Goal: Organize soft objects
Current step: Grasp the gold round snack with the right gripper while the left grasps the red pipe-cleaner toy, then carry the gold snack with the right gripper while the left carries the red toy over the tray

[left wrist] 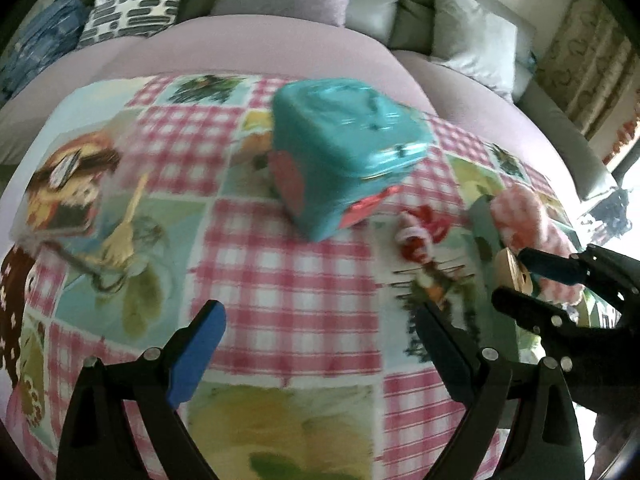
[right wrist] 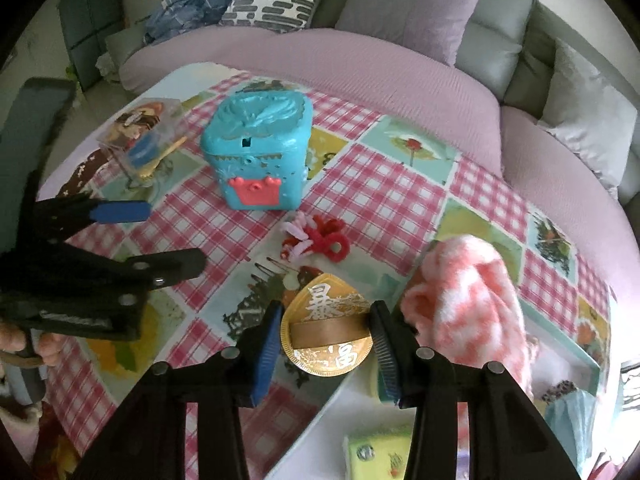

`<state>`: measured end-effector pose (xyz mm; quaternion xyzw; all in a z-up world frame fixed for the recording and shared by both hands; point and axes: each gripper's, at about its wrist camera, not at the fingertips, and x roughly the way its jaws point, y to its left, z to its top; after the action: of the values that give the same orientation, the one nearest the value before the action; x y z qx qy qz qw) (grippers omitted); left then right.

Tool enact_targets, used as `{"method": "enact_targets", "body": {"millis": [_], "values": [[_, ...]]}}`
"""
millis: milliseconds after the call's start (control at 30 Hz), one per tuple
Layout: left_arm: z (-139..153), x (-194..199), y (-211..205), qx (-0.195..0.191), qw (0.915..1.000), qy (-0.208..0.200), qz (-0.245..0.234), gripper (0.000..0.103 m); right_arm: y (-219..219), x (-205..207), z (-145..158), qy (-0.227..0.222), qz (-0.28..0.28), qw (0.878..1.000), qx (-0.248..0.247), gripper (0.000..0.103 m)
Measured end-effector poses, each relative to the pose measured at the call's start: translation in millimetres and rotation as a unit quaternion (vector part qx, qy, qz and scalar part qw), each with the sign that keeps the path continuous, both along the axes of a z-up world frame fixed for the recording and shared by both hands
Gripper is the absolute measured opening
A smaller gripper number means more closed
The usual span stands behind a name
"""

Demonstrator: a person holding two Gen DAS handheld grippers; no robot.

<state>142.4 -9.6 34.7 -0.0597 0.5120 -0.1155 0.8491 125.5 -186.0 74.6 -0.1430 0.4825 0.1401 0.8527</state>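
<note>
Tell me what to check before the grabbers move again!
1. Right grabber on the gold coin: ok, a pad sits at each edge of the coin.
2. Coin lifted clear of the cloth: cannot tell.
3. Left grabber empty: ok, its fingers are spread wide with nothing between.
4. Pink checked sock out of the way: not ok, it lies right against the right grabber's finger.
5. Blue box standing upright: ok.
6. Red and pink fuzzy wires clear of both grabbers: ok, they lie apart on the checked cloth.

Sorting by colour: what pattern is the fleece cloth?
Pink-and-white check on the fleece cloth; right wrist view.
</note>
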Motion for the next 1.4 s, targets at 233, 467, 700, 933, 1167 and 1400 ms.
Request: {"method": "enact_targets", "body": {"millis": [233, 467, 700, 933, 1167, 1400], "values": [[9, 13, -35, -0.009, 0.999, -0.008, -0.042, 0.095, -24, -18, 12, -0.012, -0.017, 1.0, -0.007, 0.046], [1, 31, -67, -0.011, 0.9976, -0.002, -0.068, 0.074, -49, -26, 14, -0.019, -0.037, 0.999, -0.006, 0.046], [-17, 46, -86, 0.003, 0.9974, 0.008, -0.071, 0.041, -64, -28, 11, -0.023, -0.049, 0.999, 0.001, 0.046], [-19, 50, -91, 0.016, 0.9973, -0.004, -0.071, 0.022, -68, -30, 11, -0.024, -0.054, 0.998, 0.011, 0.046], [-11, 44, -94, 0.013, 0.9968, -0.012, -0.078, 0.02, -66, -37, 17, -0.027, -0.056, 0.998, 0.018, 0.046], [21, 22, -89, 0.009, 0.996, -0.035, -0.081, 0.02, -62, -50, 30, -0.033, -0.057, 0.997, 0.027, 0.046]]}}
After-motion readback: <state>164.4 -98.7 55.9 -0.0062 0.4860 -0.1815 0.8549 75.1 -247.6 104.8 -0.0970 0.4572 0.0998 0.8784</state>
